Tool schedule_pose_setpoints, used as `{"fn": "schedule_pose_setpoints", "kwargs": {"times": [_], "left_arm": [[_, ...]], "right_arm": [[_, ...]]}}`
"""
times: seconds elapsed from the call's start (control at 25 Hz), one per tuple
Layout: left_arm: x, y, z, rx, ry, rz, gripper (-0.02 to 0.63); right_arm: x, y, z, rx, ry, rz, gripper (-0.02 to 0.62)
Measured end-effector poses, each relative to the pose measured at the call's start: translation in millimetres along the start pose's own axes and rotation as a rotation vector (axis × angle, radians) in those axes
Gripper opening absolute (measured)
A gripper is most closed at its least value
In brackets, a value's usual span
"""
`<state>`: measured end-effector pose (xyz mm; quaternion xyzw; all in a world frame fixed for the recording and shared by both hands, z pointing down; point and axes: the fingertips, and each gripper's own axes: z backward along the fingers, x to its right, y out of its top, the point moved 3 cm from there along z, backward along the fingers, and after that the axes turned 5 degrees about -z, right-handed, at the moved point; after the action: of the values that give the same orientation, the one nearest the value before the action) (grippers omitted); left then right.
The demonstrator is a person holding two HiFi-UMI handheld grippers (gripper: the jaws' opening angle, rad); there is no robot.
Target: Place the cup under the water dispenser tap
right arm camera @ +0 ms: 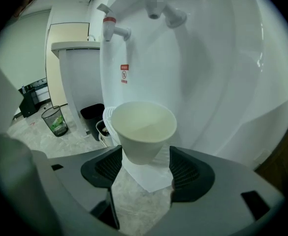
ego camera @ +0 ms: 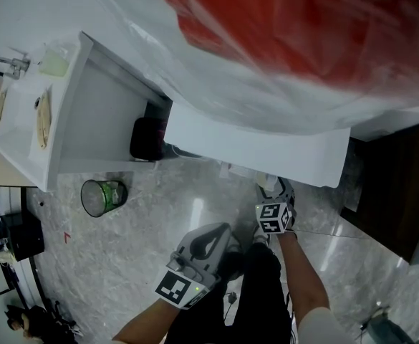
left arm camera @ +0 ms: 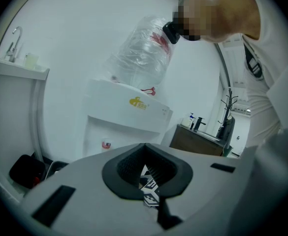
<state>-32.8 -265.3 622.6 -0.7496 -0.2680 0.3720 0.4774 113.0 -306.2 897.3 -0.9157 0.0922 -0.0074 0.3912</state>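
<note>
A white paper cup (right arm camera: 144, 129) stands upright on the white drip tray (right arm camera: 148, 178) of the water dispenser (ego camera: 259, 145). The taps are above it, one with a red band (right arm camera: 115, 29) to the left and one (right arm camera: 173, 16) further right. My right gripper (right arm camera: 143, 161) is open, its dark pads (right arm camera: 185, 168) on either side of the cup's base with a gap on the right. In the head view the right gripper (ego camera: 272, 199) reaches under the dispenser's front and the cup is hidden. My left gripper (ego camera: 213, 242) hangs back over the floor, shut and empty (left arm camera: 146, 173).
A large water bottle (ego camera: 302, 27) tops the dispenser. A wire waste bin (ego camera: 103, 197) stands on the marble floor to the left, and a black bin (ego camera: 147, 138) sits beside a white sink cabinet (ego camera: 51, 106). A dark wooden cabinet (ego camera: 395, 185) is at the right.
</note>
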Motion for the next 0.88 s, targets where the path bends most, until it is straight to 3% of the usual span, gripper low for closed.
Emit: {"fn": "schedule_pose_setpoints", "kwargs": {"times": [0.2,0.52,0.68,0.88], "left_arm": [[2,4,0,-0.005,-0.004,-0.001,0.003],[5,15,8,-0.027,-0.007,-0.017,0.003],[22,27,12,-0.053,-0.020,-0.013,0.003],[48,65,25,-0.082,-0.048,-0.062,0.003]], "right_arm": [[-3,6,-2,-0.018,0.001,0.025,0.305],[-4,11,20,-0.036,0.036,-0.018,0.307],[-8,17,72,-0.034,0.037,-0.084,0.305],[-22,86,173,0.044,0.115,-0.165,0.299]]}}
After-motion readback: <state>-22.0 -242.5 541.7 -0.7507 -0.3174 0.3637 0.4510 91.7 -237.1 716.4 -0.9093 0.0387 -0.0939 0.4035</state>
